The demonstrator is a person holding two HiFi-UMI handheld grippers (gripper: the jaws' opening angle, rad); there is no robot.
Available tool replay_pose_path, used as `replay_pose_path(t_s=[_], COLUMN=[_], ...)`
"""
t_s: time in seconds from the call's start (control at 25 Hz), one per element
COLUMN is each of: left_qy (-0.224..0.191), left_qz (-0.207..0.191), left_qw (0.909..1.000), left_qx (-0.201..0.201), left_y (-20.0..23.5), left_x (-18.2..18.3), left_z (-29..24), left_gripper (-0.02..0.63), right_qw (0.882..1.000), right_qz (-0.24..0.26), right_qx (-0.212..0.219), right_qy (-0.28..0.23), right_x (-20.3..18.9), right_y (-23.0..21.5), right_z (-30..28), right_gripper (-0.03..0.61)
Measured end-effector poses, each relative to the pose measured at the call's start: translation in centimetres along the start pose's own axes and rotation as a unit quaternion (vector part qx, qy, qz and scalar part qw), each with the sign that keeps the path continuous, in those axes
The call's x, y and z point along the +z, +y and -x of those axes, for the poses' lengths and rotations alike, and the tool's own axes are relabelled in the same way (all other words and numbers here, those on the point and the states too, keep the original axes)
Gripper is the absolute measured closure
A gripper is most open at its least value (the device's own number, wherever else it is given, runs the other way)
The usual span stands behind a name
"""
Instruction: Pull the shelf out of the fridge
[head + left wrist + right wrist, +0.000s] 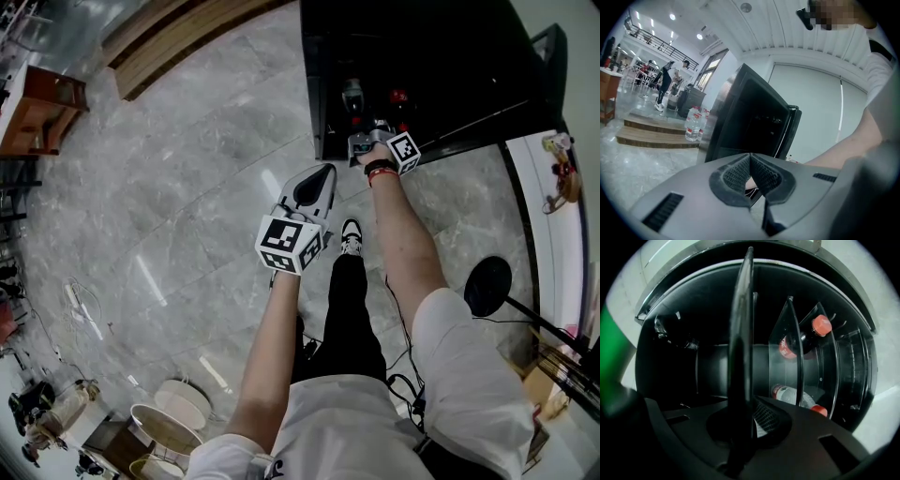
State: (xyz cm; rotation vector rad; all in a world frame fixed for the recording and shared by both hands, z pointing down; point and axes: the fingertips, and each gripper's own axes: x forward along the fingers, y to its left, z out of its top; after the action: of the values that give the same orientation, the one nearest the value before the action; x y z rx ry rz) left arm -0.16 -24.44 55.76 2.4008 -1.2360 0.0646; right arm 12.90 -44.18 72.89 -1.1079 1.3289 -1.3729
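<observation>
The black fridge (422, 56) stands open ahead of me; it also shows in the left gripper view as a dark box (750, 117). In the right gripper view the shelf (743, 333) runs edge-on as a dark pane through the picture, because that gripper is rolled on its side. My right gripper (361, 142) (745, 420) is at the fridge's mouth, shut on the shelf's front edge. Bottles with red caps (820, 324) (794, 397) lie deeper inside, behind a clear pane (794, 348). My left gripper (314, 183) (750, 174) hangs back over the floor, shut, with nothing between its pads.
The fridge door (551, 66) stands open at the right. A black round stand base (487, 286) sits on the marble floor to my right. My shoe (351, 236) is just in front of the fridge. Wooden steps (178, 37) and water bottles (693, 124) lie off left.
</observation>
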Motion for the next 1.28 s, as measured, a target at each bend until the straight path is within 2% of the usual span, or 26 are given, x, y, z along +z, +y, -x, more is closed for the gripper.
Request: replay_pose_path(t_s=[0.16,0.4,1.28], left_qy=[0.001,-0.003,-0.003], left_qz=[0.000,0.002,0.001], left_qw=[1.0000,1.0000,0.9998], left_qx=[-0.007,-0.008,-0.020], left_y=[0.2,-0.9,-2.4], left_x=[0.0,1.0,3.0], left_z=[0.0,1.2,1.7], left_gripper=[0.597,0.597,0.597], right_qw=[1.000,1.000,1.000], right_qz=[0.010,0.004,-0.005], right_qx=[-0.001,0.001,-0.017], right_qy=[0.006,0.006,0.005], right_x=[0.0,-0.6,-1.2], right_y=[-0.8,0.6,1.0], right_z=[0.4,2.6,7.8], right_gripper=[0.551,0.551,0.545])
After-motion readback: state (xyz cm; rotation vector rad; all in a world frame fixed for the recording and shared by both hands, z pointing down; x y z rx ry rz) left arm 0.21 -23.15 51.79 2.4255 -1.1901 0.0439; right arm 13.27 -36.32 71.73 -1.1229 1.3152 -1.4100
